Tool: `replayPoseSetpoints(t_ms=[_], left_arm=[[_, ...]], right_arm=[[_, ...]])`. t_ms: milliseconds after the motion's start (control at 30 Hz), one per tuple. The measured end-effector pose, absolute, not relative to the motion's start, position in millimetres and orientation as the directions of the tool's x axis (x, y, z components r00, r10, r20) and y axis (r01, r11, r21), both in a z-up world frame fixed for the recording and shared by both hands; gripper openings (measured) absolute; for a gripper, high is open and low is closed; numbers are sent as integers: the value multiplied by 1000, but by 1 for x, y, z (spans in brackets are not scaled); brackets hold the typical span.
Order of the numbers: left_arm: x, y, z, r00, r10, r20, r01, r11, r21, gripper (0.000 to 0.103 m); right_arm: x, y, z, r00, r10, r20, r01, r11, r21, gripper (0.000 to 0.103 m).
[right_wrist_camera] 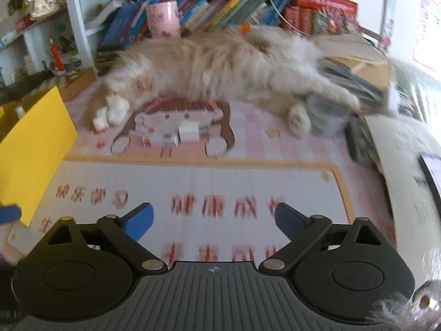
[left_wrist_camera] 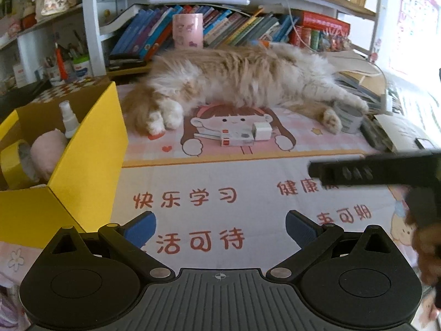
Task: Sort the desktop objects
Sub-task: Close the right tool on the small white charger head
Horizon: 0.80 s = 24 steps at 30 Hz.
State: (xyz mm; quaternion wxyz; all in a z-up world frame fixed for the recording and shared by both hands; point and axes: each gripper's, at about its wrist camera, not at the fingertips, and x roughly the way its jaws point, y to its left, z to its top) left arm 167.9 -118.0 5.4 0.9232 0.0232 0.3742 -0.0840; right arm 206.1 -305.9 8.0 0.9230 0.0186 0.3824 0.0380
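A pink desk mat (left_wrist_camera: 248, 182) printed with a cartoon girl bears red Chinese writing: 快乐学习 is legible, with 活可待 below it. A long-haired cream and ginger cat (left_wrist_camera: 242, 80) lies stretched across the mat's far side. At nine o'clock an open yellow cardboard box (left_wrist_camera: 91, 149) holds a tape roll (left_wrist_camera: 13, 160), a pink fluffy item (left_wrist_camera: 48, 151) and a small white spray bottle (left_wrist_camera: 69, 121). At twelve o'clock, near the cat's paws, a white charger (left_wrist_camera: 261, 131) touches a flat white packet (left_wrist_camera: 237, 139). The left gripper (left_wrist_camera: 220, 227) and right gripper (right_wrist_camera: 213, 220), black with blue pads, both stand wide apart, empty, above the mat.
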Motion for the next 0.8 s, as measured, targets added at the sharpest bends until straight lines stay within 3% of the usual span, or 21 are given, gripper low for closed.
replayPoseSetpoints(t_ms=[233, 367, 733, 800], left_arm=[[171, -124, 6, 700, -77, -710, 115, 993, 5, 102], [173, -120, 9, 702, -31, -711, 76, 997, 31, 102], [182, -114, 11, 685, 57, -726, 12, 996, 90, 102], [186, -115, 11, 683, 57, -728, 16, 996, 92, 102]], right_arm=[[265, -306, 2, 741, 162, -652, -141, 986, 84, 82], [299, -302, -13, 725, 167, -668, -142, 986, 92, 70], [351, -286, -39, 716, 163, -678, -146, 986, 83, 54], [356, -287, -42, 713, 168, -681, -140, 985, 96, 46]])
